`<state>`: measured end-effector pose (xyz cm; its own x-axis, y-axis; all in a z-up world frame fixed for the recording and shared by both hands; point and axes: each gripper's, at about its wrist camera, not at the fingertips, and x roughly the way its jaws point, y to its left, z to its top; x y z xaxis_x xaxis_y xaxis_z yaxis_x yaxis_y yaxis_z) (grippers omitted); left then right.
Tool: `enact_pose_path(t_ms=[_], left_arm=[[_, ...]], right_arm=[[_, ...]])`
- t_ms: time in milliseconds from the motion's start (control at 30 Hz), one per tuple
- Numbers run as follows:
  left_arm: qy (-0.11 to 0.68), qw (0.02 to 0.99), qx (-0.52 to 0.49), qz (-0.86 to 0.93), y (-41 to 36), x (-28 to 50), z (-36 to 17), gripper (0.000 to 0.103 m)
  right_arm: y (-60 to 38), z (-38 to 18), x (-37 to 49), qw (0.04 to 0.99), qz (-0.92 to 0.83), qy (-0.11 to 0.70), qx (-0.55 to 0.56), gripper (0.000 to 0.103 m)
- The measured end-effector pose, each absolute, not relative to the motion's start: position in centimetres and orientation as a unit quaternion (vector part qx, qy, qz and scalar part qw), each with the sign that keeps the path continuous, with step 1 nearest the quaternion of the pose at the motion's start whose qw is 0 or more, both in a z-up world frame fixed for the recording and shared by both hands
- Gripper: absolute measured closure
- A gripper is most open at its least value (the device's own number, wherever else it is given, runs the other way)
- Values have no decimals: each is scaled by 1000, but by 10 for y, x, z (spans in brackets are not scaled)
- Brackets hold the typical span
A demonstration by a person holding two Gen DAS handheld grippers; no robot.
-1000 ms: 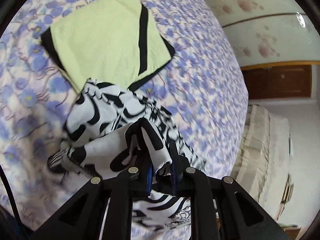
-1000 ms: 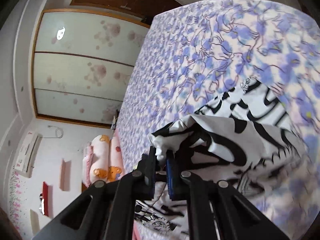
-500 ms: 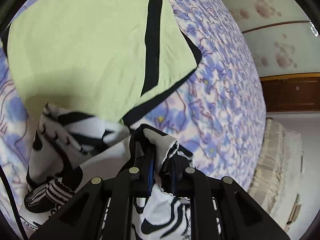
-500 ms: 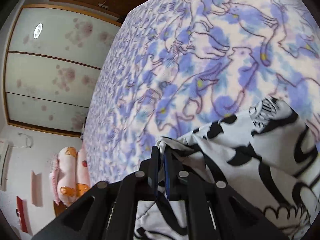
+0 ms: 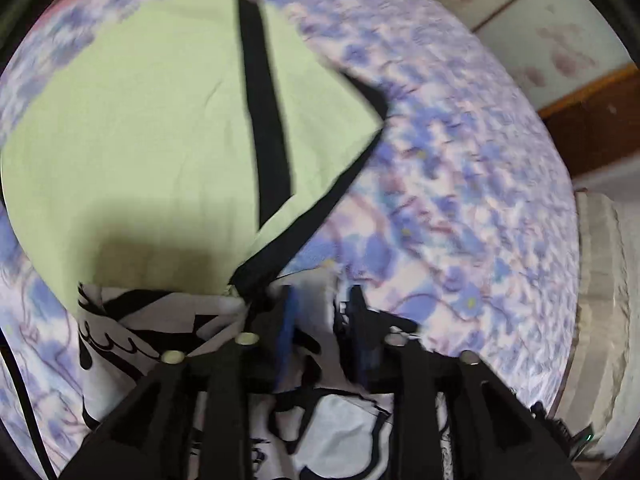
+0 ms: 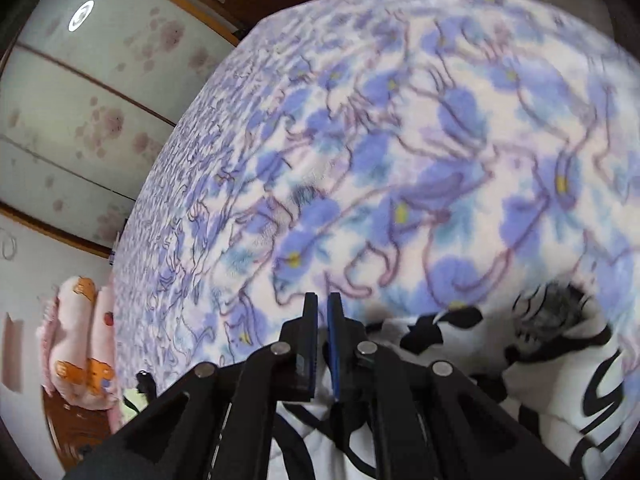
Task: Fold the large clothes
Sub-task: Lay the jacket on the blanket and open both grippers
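Note:
A white garment with black pattern (image 5: 340, 432) lies bunched on the blue-flowered bedspread (image 5: 460, 160), right under both grippers. My left gripper (image 5: 322, 308) points down at it; its jaws are opening, and a loose fold of the garment stands between the blue pads without being pressed. Just beyond lies a folded light-green garment with black stripes (image 5: 140, 120), its near corner touching the patterned one. My right gripper (image 6: 322, 300) is shut low over the bedspread (image 6: 400, 140), with the patterned garment (image 6: 560, 360) beneath and to its right; a thin fold seems caught between the pads.
Pale sliding doors with paw prints (image 6: 80, 100) stand beyond the bed's far edge. A pink plush pillow (image 6: 80, 340) lies at the left, off the bed. A beige ribbed cover (image 5: 600, 280) and dark wood panelling (image 5: 592, 128) are past the bed's right edge.
Both grippers came down to the bed with the patterned garment. The left one closed in on the green folded piece and its jaws parted; the right stayed shut.

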<state>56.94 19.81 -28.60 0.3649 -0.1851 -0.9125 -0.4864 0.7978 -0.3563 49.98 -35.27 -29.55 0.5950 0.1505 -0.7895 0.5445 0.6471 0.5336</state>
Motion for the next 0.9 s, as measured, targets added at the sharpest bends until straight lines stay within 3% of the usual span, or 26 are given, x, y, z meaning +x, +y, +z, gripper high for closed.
enact_pose_path(t_ms=[67,133,333,533,700,900], left_arm=[[536,786,-297,77,195,564,-264,67],[523,800,-288,61,189,560,-241,48],[510,827,-237,9,152,531,-178,43],[504,837,-209,-42,124,472,-146,43],[529,821,-199,-75,103,419,-157,44],[578,776,-234,-98,89,378,-198,73]], right_arm=[[-349,-283,501,805,-121,432,389,96],[-339,-266,499,814,-108,434,371,95],[-303,-213,468,835,-58,432,335,95],[-264,-175,413,856,9,418,305,95],[-233,-166,365,865,54,404,292,95],[-188,-182,325,863,97,423,257,96]])
